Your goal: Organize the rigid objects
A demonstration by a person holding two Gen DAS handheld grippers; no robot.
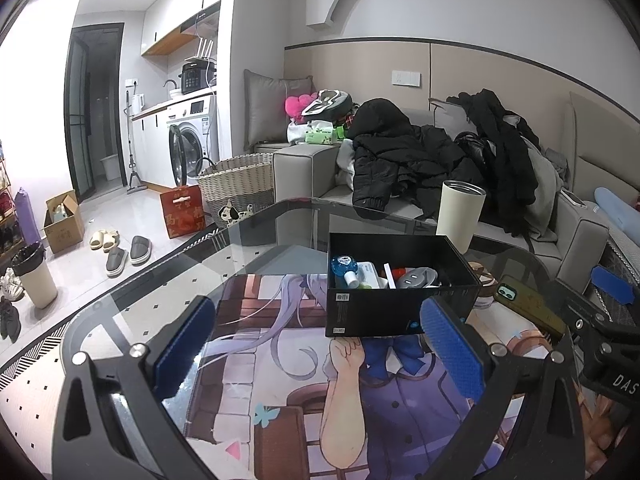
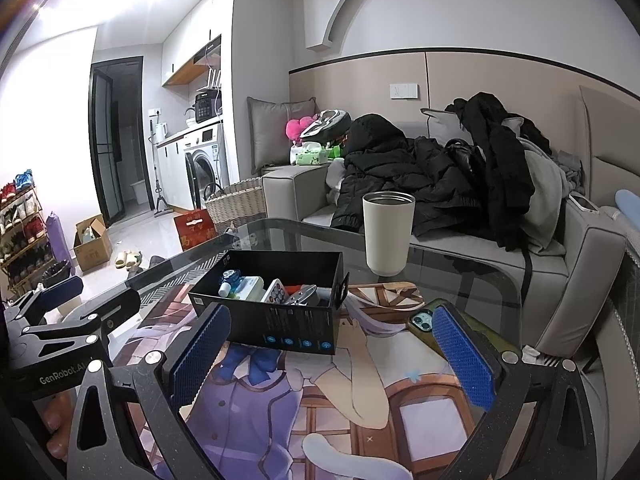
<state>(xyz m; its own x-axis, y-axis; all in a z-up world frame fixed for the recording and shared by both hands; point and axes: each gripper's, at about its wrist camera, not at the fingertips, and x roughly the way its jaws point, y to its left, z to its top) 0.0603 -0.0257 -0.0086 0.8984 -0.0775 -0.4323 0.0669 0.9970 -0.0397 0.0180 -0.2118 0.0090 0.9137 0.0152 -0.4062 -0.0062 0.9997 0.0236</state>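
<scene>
1. Ahead of my left gripper (image 1: 320,352), just past the fingertips: black box (image 1: 400,304) on the printed mat (image 1: 280,380), holding a blue bottle (image 1: 343,267), a remote (image 2: 275,290) and other small items.
2. Left jaws spread wide, nothing between the pads.
3. My right gripper (image 2: 332,354) likewise wide open and empty, box (image 2: 272,300) ahead and slightly left.
4. Phone (image 2: 424,326) lies just behind my right-hand finger, touching the mat.
5. White tumbler (image 2: 387,233) stands upright beyond the box on the glass table (image 2: 460,276).

My claw (image 1: 318,354) hangs wide open over the mat (image 1: 280,380), near the black box (image 1: 400,304) of small items; a phone (image 1: 528,306) lies right, a cup (image 1: 460,216) beyond.
</scene>
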